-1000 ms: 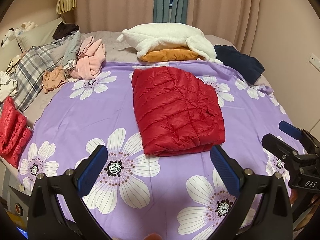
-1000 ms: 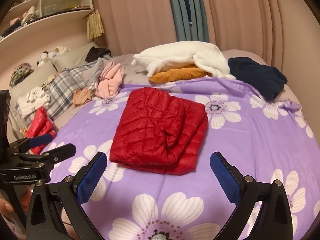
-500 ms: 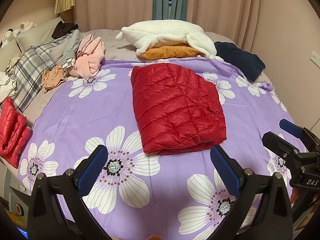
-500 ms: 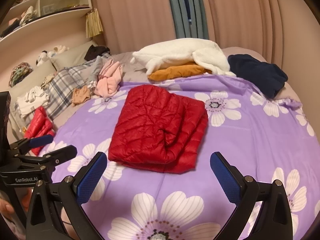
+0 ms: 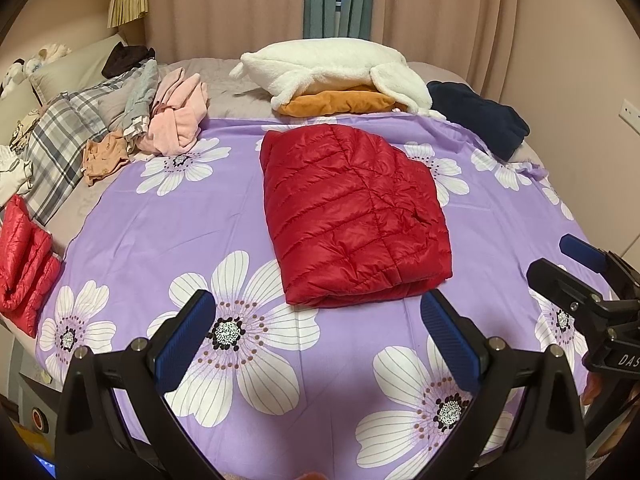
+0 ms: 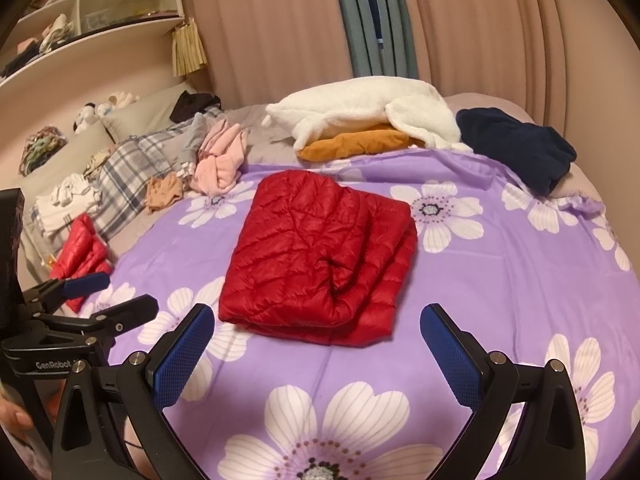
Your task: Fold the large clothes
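Red puffer jacket (image 5: pixel 352 216) is seen folded into a compact rectangle in the middle of the purple flowered sheet (image 5: pixel 160 232), just beyond the fingertips of both grippers and touched by neither. The blue-padded fingers (image 5: pixel 184 344) of the left gripper (image 5: pixel 316 344) are held spread wide apart above the near edge of the sheet, with nothing between them. The fingers (image 6: pixel 450 356) of the right gripper (image 6: pixel 316 356) are likewise spread wide and empty; the near folded edge of the jacket (image 6: pixel 316 256) is framed between them. In the left wrist view the right gripper (image 5: pixel 560 264) is seen at the right edge, off to the side of the jacket; in the right wrist view the left gripper (image 6: pixel 104 296) is seen at the left edge, with part of a hand (image 6: pixel 16 416) visible below it.

Farther out, a white fleece garment (image 5: pixel 332 66) is piled on an orange garment (image 5: pixel 340 102) at the far side of the bed, with a navy garment (image 5: pixel 480 120) to its right. To the left, pink clothes (image 5: pixel 178 124), a plaid pillow (image 5: pixel 56 148) and a second red padded item (image 5: pixel 22 256) are seen. Pink curtains (image 6: pixel 280 28) and a shelf unit (image 6: pixel 92 4) are seen behind the bed.
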Available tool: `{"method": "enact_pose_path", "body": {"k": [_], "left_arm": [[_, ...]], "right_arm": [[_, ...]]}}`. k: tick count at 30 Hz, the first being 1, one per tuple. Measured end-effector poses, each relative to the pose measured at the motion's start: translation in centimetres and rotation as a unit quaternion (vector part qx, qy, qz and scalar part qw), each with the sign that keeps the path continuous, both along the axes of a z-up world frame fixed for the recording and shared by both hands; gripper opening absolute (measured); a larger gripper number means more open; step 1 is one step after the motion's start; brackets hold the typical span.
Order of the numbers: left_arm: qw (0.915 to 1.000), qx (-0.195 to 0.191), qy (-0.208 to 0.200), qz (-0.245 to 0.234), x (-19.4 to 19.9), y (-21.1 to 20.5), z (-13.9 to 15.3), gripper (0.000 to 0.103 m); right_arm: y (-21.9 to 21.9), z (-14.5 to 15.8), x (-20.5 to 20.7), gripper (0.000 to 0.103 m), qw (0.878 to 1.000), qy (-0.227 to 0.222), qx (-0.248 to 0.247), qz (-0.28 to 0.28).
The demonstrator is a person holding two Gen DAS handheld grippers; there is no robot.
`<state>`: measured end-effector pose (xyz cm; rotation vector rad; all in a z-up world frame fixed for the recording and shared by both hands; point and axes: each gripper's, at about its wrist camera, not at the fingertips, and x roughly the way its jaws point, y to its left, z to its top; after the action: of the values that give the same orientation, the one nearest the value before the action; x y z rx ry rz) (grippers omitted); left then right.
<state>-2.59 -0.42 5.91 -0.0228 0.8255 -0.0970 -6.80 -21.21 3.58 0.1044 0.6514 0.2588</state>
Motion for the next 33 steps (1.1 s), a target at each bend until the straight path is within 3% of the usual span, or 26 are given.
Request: {"method": "enact_pose_path", "body": {"k": [33], "left_arm": [[1.0, 0.0, 0.007, 0.001, 0.3, 1.4, -0.9, 0.103]], "right_arm": [[0.6, -0.2, 0.7, 0.102, 1.0, 0.006, -0.003, 0.008]]}}
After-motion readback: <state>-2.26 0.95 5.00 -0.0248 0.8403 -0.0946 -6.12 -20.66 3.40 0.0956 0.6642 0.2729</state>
